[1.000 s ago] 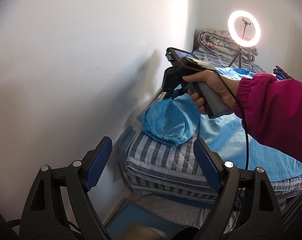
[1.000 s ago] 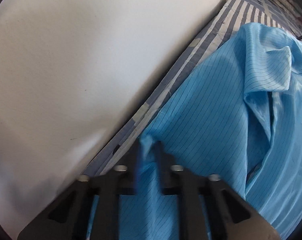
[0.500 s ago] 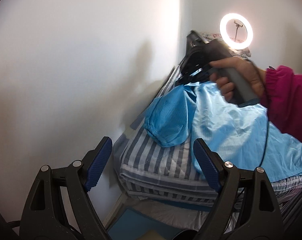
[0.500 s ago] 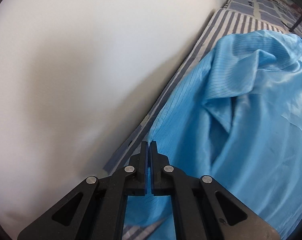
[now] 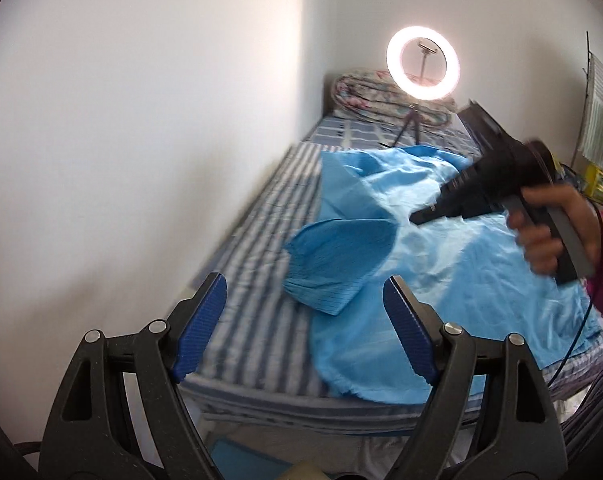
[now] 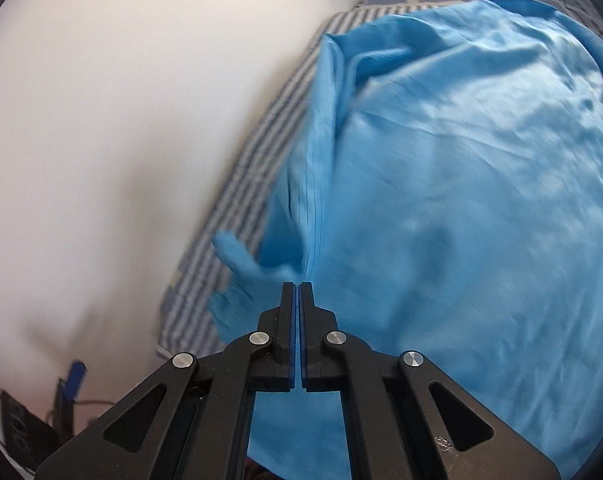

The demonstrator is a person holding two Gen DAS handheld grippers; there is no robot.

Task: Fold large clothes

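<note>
Left-wrist view shows the blue garment [image 5: 441,264] spread over the striped bed [image 5: 253,264], its cuffed sleeve [image 5: 337,264] folded across toward the wall [image 5: 141,120] side and lying on the stripes. The garment's near hem reaches the foot edge of the mattress. Above its middle, the right gripper [image 5: 417,218] is carried by a hand [image 5: 549,232] in a magenta sleeve, blurred, tips pointing down at the cloth. From its own camera, the right gripper [image 6: 295,292] has its jaws pressed together; a ridge of fabric rises right up to the tips, but I cannot tell whether any cloth is caught between them. The left gripper [image 5: 301,312] hangs near the foot of the bed with its blue pads [image 5: 199,326] wide apart, holding nothing. At the far end of the bed a lit ring light [image 5: 421,64] stands on a small tripod before a rolled floral quilt [image 5: 365,94].
</note>
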